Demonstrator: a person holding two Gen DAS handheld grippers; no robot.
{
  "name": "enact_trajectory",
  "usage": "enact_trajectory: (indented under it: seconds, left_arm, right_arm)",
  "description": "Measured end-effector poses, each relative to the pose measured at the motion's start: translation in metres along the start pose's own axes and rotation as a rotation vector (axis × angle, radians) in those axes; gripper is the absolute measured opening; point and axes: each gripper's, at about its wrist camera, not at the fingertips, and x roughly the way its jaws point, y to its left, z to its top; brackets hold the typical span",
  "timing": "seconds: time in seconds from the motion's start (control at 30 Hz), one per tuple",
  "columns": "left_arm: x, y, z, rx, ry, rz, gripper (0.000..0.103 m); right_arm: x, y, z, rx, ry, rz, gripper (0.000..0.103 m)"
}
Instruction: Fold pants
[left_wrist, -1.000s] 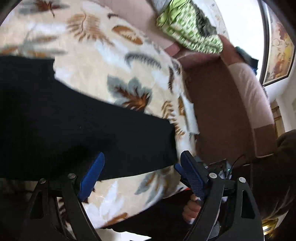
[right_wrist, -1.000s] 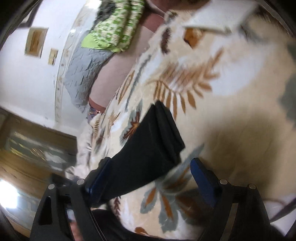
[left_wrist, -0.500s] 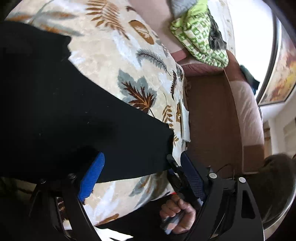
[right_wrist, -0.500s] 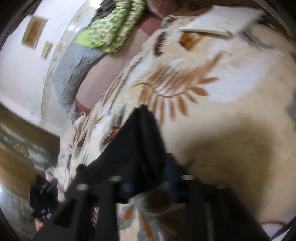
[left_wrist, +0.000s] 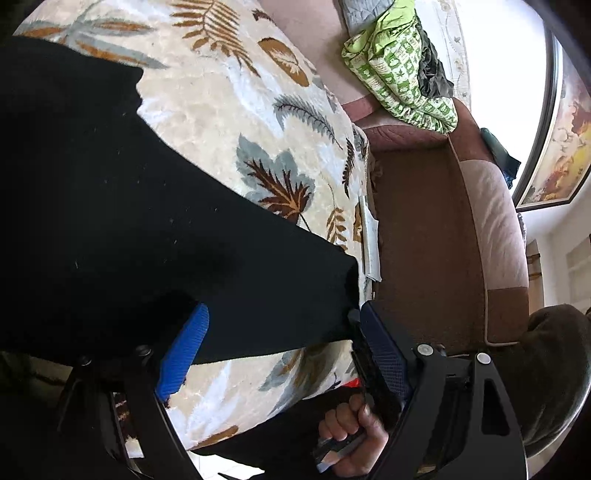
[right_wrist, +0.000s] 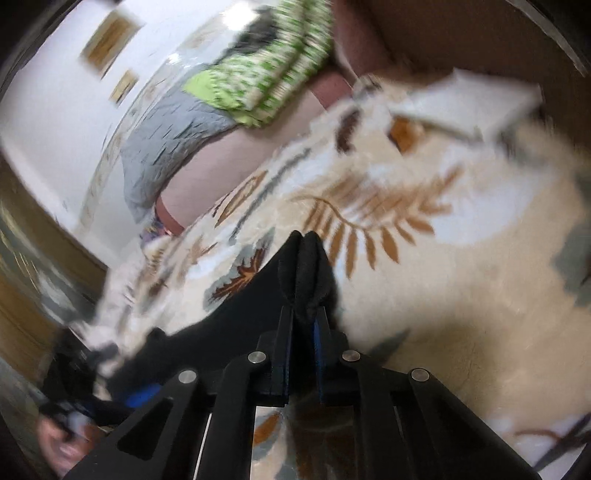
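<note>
Two hand-held grippers are in view over a bed spread with a cream blanket printed with brown and grey leaves.

Black pants lie flat across the blanket; one leg runs to the bed's near edge, its hem end at the edge nearest the brown carpet.

Left hand-held gripper: jaws stand wide apart, blue pads on either side of the pant leg near its hem, with daylight between pads and cloth; nothing gripped.

Right hand-held gripper: jaws closing, nearly together, with a bunched fold of the black pants pinched between them and sticking up past the tips. The view is motion-blurred.

A hand wraps a gripper handle below the bed's edge.

At the far end of the bed: a green-and-white patterned cloth heaped on a grey quilt.
</note>
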Motion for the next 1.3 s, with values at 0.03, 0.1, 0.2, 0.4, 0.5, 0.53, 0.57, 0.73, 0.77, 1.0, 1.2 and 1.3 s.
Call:
enact_trajectory:
  seconds: [0.03,0.1,0.2,0.4,0.5,0.53,0.57,0.73,0.77,1.0,1.2,1.3]
  left_arm:
    - [-0.001,-0.001,0.0,0.004,-0.006,0.006,0.085]
    - [0.0,-0.009,0.004,0.039,-0.012,0.028,0.085]
    - [0.006,-0.03,0.02,0.137,-0.005,0.062,0.085]
    - [0.046,-0.079,0.044,0.351,0.176,0.209,0.085]
    - [0.058,-0.091,0.045,0.419,0.23,0.281,0.085]
    - [0.06,-0.089,0.045,0.414,0.239,0.29,0.085]
    - [0.063,-0.086,0.045,0.405,0.256,0.3,0.085]
    - [0.047,-0.067,0.056,0.349,0.225,0.303,0.077]
    - [0.035,-0.061,0.061,0.342,0.202,0.293,0.071]
    - [-0.021,-0.029,0.084,0.329,0.131,0.327,0.022]
    - [-0.061,0.007,0.089,0.288,0.063,0.346,0.018]
    - [-0.079,0.017,0.09,0.28,0.019,0.356,0.018]
  right_arm:
    - [-0.003,0.011,-0.004,-0.051,-0.021,-0.022,0.008]
    - [-0.005,0.038,-0.016,-0.186,-0.065,-0.108,0.008]
    - [-0.002,0.084,-0.038,-0.419,-0.128,-0.214,0.008]
    - [0.01,0.153,-0.09,-0.782,-0.181,-0.267,0.008]
    - [0.012,0.174,-0.107,-0.901,-0.217,-0.266,0.008]
    - [0.014,0.181,-0.11,-0.929,-0.226,-0.267,0.008]
    - [0.014,0.188,-0.114,-0.951,-0.236,-0.265,0.008]
    - [0.022,0.21,-0.122,-0.997,-0.259,-0.265,0.008]
    - [0.025,0.216,-0.125,-1.015,-0.26,-0.258,0.008]
    - [0.044,0.265,-0.166,-1.164,-0.261,-0.146,0.008]
    - [0.056,0.296,-0.19,-1.228,-0.252,-0.06,0.008]
    - [0.062,0.304,-0.193,-1.246,-0.24,-0.027,0.008]
